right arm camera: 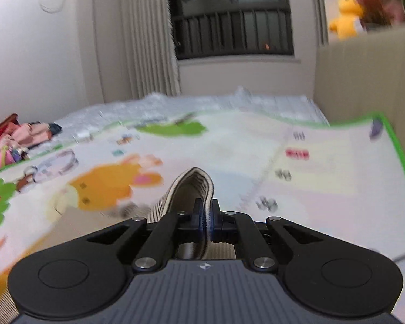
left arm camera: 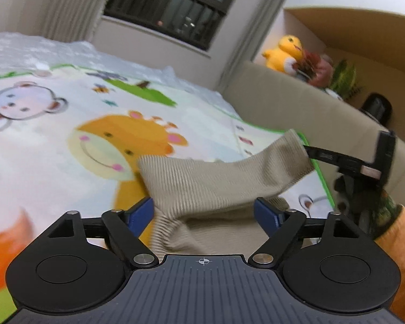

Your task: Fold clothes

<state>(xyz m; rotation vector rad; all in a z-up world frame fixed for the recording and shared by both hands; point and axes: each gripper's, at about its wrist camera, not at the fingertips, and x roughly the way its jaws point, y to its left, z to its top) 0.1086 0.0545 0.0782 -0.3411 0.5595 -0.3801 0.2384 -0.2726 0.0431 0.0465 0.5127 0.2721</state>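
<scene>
A beige ribbed garment (left arm camera: 218,183) is lifted above the cartoon play mat (left arm camera: 67,113). My left gripper (left arm camera: 203,210) is open, its blue pads (left arm camera: 141,213) wide apart on either side of the cloth's lower bunch, not clamping it. My right gripper (right arm camera: 206,216) is shut on an edge of the beige garment (right arm camera: 191,189), which loops up in front of its fingers. In the left wrist view the right gripper (left arm camera: 310,154) holds the garment's far corner, stretched up to the right.
The mat (right arm camera: 324,162) lies on a bed with a grey quilt (right arm camera: 202,102). A pile of colourful clothes (right arm camera: 16,140) sits at the left. A beige headboard (left arm camera: 297,102) with a yellow plush toy (left arm camera: 283,51) stands to the right. A window and curtains are behind.
</scene>
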